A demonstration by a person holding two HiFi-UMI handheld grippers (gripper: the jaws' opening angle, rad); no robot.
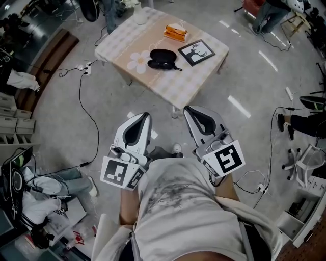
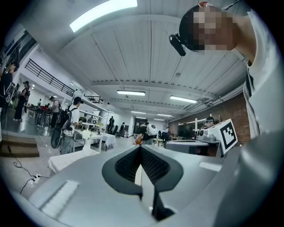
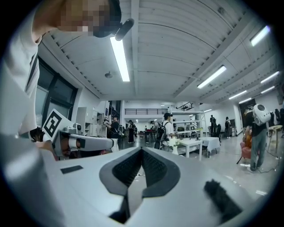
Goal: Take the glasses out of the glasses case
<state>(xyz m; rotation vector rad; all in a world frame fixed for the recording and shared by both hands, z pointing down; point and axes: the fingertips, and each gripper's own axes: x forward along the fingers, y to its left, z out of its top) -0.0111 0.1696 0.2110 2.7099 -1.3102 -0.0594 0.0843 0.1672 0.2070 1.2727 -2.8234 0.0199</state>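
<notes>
A black glasses case (image 1: 163, 54) lies on the low table (image 1: 188, 79), with a dark pair of glasses (image 1: 162, 64) right in front of it. Both grippers are held close to the person's body, well short of the table. My left gripper (image 1: 145, 116) is shut and holds nothing. My right gripper (image 1: 187, 109) is also shut and holds nothing. In the left gripper view the left gripper (image 2: 141, 148) points level across the room, and in the right gripper view the right gripper (image 3: 142, 151) does the same. Neither gripper view shows the case.
On the table also lie an orange packet (image 1: 175, 32), a framed black-and-white picture (image 1: 196, 52) and a white vase (image 1: 141, 15). A cable (image 1: 81, 97) and power strip (image 1: 86, 67) run over the floor at the left. People stand far off in both gripper views.
</notes>
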